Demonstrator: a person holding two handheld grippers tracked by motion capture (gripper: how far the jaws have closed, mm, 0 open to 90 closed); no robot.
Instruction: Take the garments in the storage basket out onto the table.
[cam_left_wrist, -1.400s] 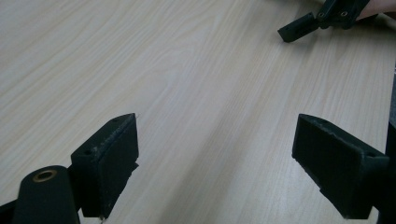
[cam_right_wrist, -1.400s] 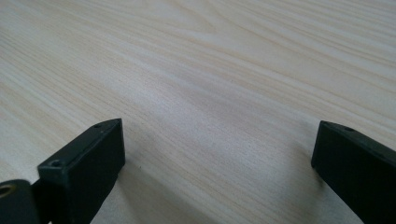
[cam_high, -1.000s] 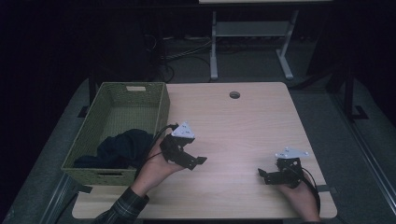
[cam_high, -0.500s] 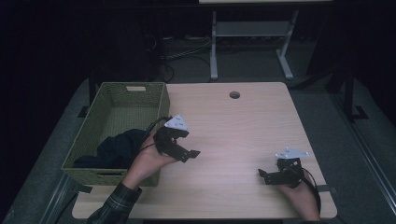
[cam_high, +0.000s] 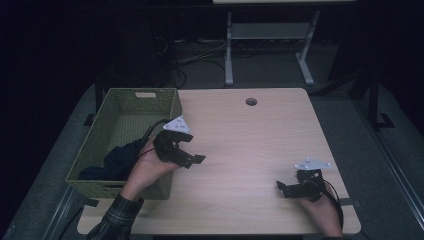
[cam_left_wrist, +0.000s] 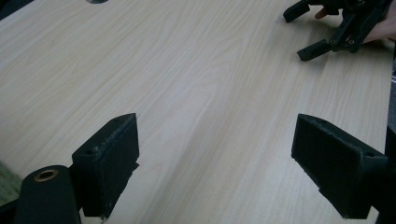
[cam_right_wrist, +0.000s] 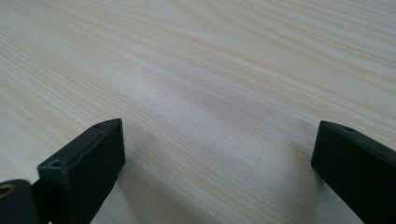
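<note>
Near the left edge of the surface (cam_high: 240, 135), the left gripper (cam_high: 192, 155) hangs with fingers spread and empty beside the basket (cam_high: 165, 100); dark clothing (cam_high: 117, 157) lies inside it. By the front right corner, the right gripper (cam_high: 282, 187) rests open, so unloading looks barely begun

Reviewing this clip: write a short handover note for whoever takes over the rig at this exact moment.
Left gripper: open, empty, held above the table beside the green basket.
Right gripper: open, empty, low over the table near its front right corner.
Things: a dark cloth lies bunched in the near end of the basket; neither gripper touches it.
Done: nothing has been taken out of the basket onto the table.
Left: probably bring the left gripper over the basket and grip the cloth; the right gripper waits free.
</note>
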